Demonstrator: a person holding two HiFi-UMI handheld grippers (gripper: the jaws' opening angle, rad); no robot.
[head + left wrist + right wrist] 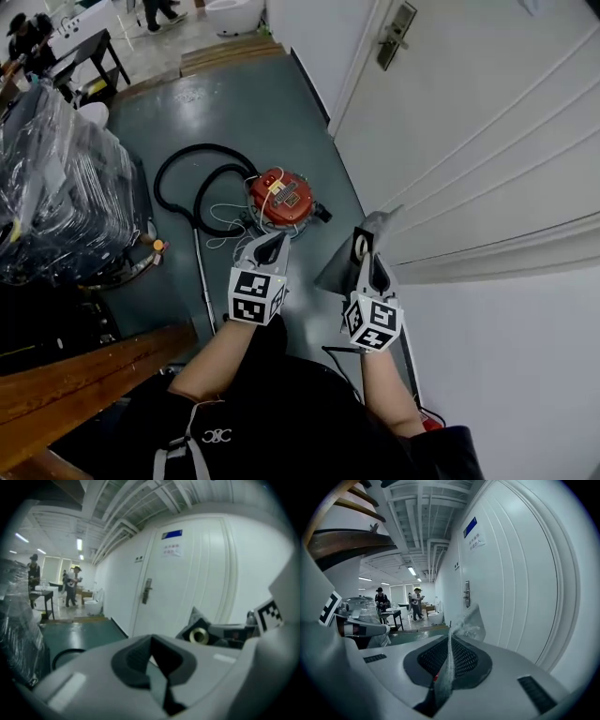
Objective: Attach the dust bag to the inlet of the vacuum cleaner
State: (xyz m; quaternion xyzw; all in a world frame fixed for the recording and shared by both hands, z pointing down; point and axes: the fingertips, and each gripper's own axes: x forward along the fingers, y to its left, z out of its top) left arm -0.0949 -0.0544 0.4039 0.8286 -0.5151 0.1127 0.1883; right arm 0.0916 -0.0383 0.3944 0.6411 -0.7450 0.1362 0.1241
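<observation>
The red vacuum cleaner (281,197) lies on the green floor, its black hose (192,178) looped to its left. My left gripper (270,242) hovers just in front of it, shut and holding nothing; its jaws meet with nothing between them in the left gripper view (158,667). My right gripper (367,251) is shut on the grey dust bag (345,264), which hangs beside the white door. The bag's round collar (199,635) faces left. In the right gripper view the jaws (446,660) pinch a thin edge of the bag (468,623).
A plastic-wrapped stack (56,187) stands at the left. A metal wand (202,281) lies on the floor beside a wooden beam (84,375). The white door (469,122) and wall close off the right. People stand far off by a table (396,604).
</observation>
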